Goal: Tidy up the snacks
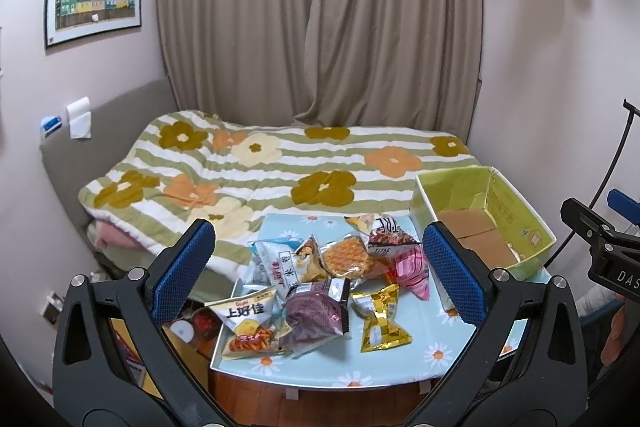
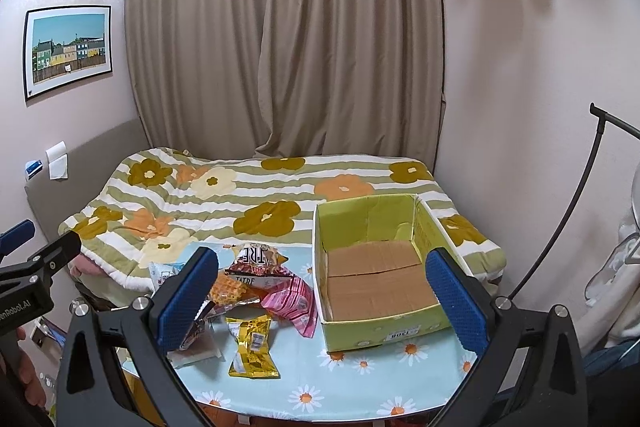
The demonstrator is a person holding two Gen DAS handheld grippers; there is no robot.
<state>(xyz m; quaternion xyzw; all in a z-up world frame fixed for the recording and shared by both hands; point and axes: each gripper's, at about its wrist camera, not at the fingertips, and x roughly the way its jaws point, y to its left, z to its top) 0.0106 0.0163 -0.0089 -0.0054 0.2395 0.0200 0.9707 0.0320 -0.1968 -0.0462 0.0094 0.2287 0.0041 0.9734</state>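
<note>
In the left wrist view, the left gripper (image 1: 316,267) is held above the table (image 1: 400,367) with its fingers (image 1: 184,267) spread wide and nothing between them. A pile of snack packets is seen below it on the blue daisy cloth: a purple packet (image 1: 316,315), a gold packet (image 1: 380,323), a chips bag (image 1: 248,323), a waffle packet (image 1: 346,259) and a pink packet (image 1: 412,273). The green box (image 1: 520,227) stands to the right of the pile, at the table edge beside the bed (image 1: 280,167).

In the right wrist view, the right gripper (image 2: 320,301) is also wide apart and holds nothing. The green box (image 2: 384,331) is seen between its fingers (image 2: 456,303), with only bare cardboard inside. The gold packet (image 2: 252,347) and the pink packet (image 2: 294,303) lie just left of the box.
</note>
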